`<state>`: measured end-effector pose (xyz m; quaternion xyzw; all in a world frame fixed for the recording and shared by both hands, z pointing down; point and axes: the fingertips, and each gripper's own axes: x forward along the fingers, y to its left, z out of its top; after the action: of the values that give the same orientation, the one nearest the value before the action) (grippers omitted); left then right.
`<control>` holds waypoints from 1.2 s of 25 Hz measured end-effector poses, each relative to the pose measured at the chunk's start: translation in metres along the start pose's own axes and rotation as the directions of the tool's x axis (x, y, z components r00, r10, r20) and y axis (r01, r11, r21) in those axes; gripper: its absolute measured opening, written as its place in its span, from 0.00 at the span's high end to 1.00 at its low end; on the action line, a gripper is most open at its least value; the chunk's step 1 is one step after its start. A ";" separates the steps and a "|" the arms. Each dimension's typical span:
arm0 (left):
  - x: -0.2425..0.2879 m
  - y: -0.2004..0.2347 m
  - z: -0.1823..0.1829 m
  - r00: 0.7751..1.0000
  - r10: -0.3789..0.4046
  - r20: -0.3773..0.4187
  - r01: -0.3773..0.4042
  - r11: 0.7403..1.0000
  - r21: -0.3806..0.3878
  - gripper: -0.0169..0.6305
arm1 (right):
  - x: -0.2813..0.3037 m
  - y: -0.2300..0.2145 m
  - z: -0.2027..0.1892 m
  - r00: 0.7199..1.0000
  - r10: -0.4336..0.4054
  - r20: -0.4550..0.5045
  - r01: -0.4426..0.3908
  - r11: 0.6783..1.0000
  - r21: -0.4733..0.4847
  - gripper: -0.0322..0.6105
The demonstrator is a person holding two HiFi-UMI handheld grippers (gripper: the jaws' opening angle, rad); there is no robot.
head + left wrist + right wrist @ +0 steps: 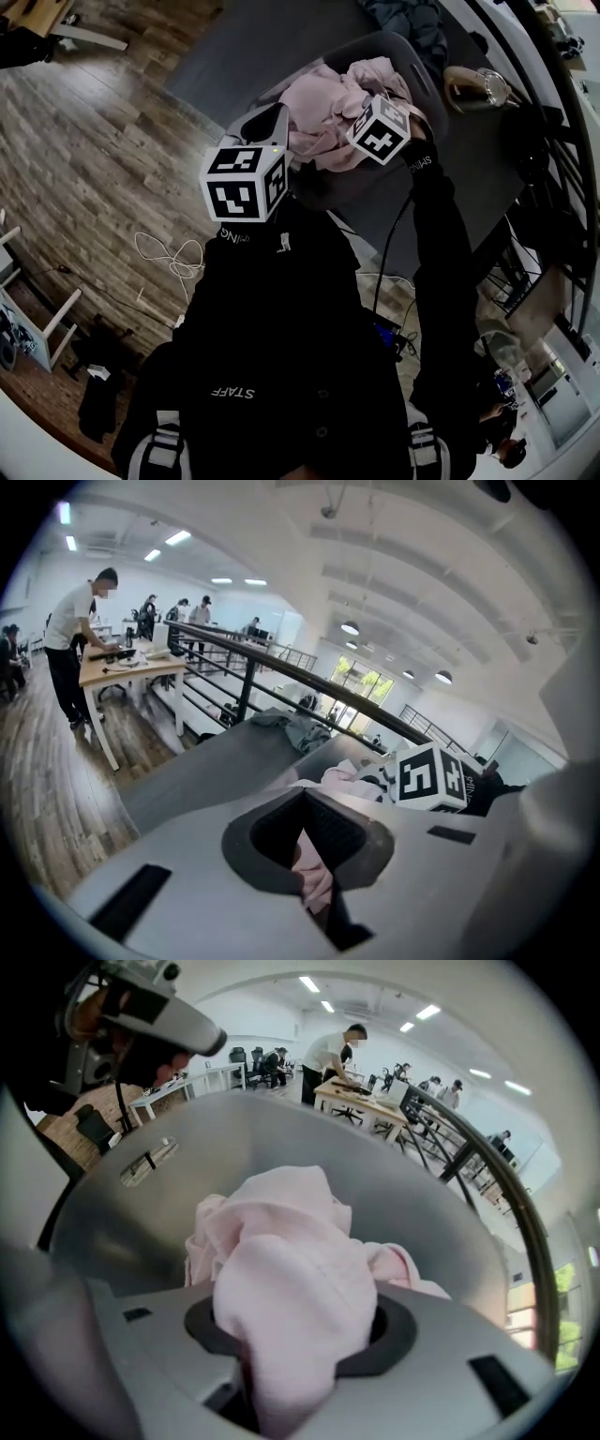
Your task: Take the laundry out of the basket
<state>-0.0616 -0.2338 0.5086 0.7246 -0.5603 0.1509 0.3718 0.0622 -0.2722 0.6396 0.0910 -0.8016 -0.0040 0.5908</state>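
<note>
A heap of pink laundry (328,117) lies in the grey basket (417,70) on the grey table. My left gripper (277,117) is at the heap's left edge. In the left gripper view its jaws (314,860) stand nearly together, with a fold of pink cloth (317,885) pinched in the slit. My right gripper (367,117) is on the heap's right side, under its marker cube (431,775). In the right gripper view a thick bulge of the pink garment (281,1269) fills the gap of my right gripper (295,1330) and hides the pads. The basket wall (234,1143) curves behind it.
A dark blue-grey garment (412,19) lies on the grey table (244,47) beyond the basket. A tan object (473,86) sits right of the basket, next to a black railing (553,141). A white cable (169,253) lies on the wood floor. People (75,639) stand at desks far off.
</note>
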 end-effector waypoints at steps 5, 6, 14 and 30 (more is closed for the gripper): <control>-0.030 -0.008 0.021 0.998 -0.013 0.063 0.011 0.999 0.033 0.98 | -0.073 -0.006 0.013 0.986 -0.115 0.120 0.100 0.987 0.127 0.58; -0.035 -0.010 0.026 0.997 -0.017 0.077 0.014 0.999 0.040 0.98 | -0.088 -0.008 0.014 0.977 -0.150 0.154 0.121 0.976 0.181 0.58; -0.078 -0.031 0.068 0.979 -0.037 0.199 0.019 0.996 0.090 0.98 | -0.206 -0.014 0.018 0.833 -0.437 0.340 0.189 0.802 0.567 0.57; -0.142 -0.101 0.159 0.878 -0.176 0.445 0.068 0.966 0.248 0.98 | -0.361 -0.015 0.038 0.424 -0.838 0.344 0.126 0.431 0.894 0.57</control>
<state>-0.0459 -0.2378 0.2734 0.8108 -0.5652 0.0120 0.1517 0.1311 -0.2361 0.2852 0.5769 -0.8089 0.1006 0.0530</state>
